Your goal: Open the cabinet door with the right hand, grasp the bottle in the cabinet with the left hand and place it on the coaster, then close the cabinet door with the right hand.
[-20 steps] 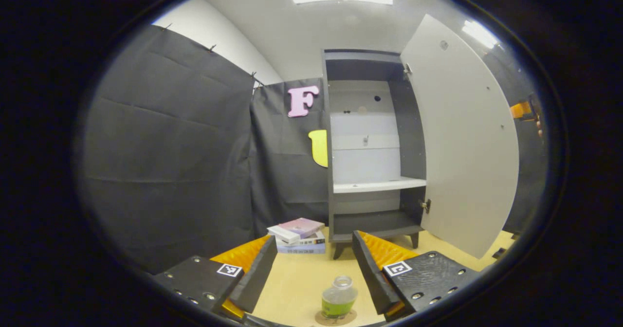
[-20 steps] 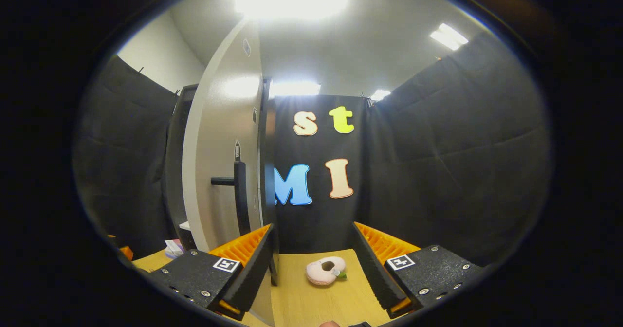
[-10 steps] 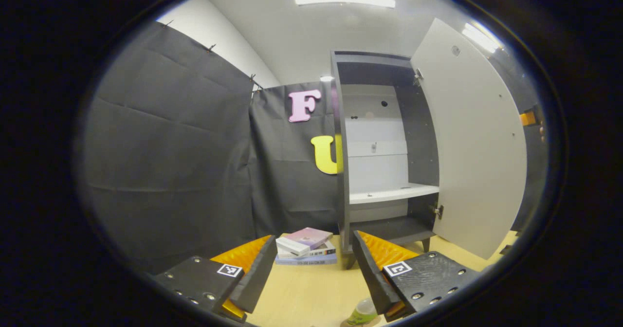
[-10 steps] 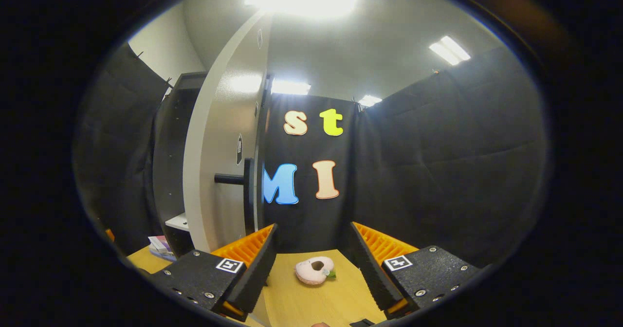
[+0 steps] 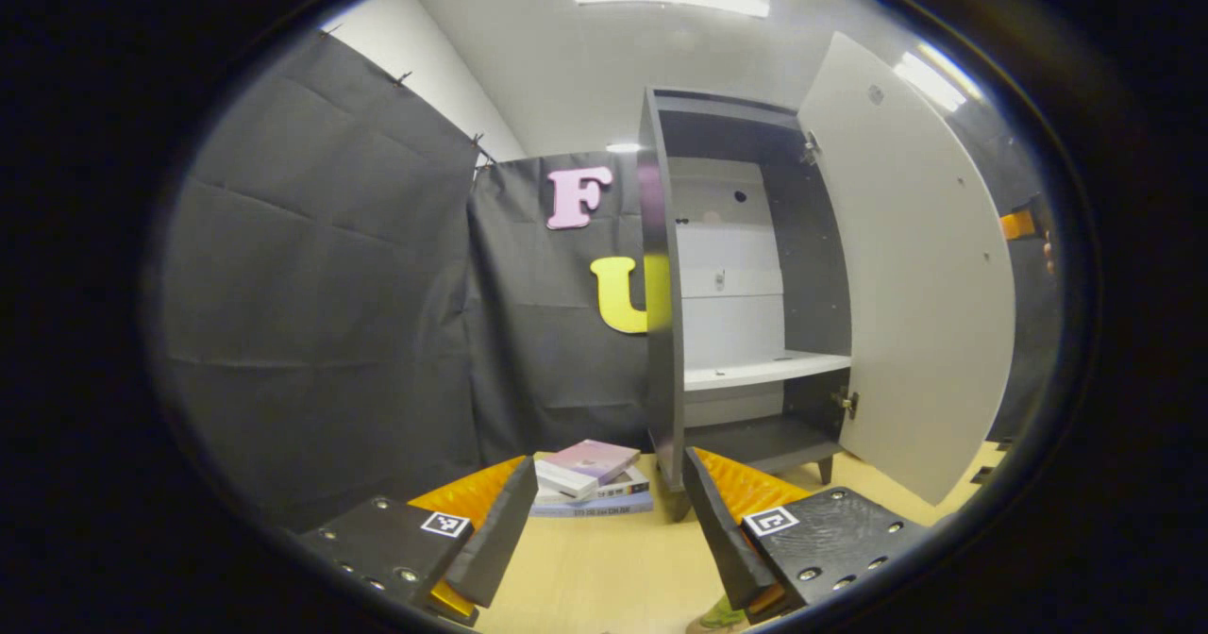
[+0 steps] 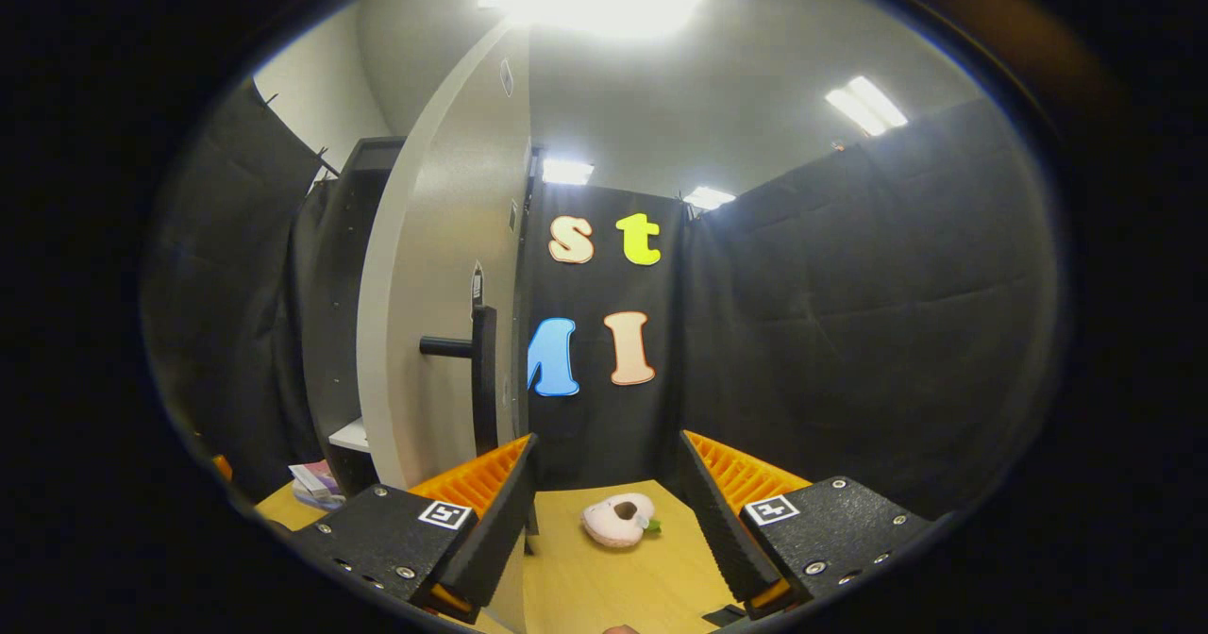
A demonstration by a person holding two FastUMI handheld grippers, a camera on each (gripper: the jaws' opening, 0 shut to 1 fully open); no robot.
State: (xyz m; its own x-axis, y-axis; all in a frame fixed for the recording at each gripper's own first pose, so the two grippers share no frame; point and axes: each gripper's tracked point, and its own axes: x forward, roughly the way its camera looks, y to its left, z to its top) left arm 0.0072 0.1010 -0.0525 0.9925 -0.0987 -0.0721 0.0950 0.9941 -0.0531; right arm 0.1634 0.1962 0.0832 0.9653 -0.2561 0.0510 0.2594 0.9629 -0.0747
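Left gripper view: the left claw [image 5: 604, 540] hangs wide apart and holds nothing above the pale wooden bench [image 5: 595, 568]. At six o'clock, just beside its right finger, peeks the green-labelled clear bottle [image 5: 722, 613], sitting on the round brown coaster [image 5: 700, 625]. Straight ahead at twelve o'clock stands the tall dark grey cabinet [image 5: 665, 332], its light grey door [image 5: 920, 275] swung open toward three o'clock, white shelf [image 5: 764, 370] bare. A stack of books [image 5: 585, 483] lies at eleven o'clock. Right gripper view: the right claw [image 6: 604, 521] is spread wide too, gripping nothing. The door's black bar handle [image 6: 477, 370] sits at ten o'clock, apart from the fingers. A pink ring-shaped plush toy [image 6: 618, 519] rests on the bench between them.
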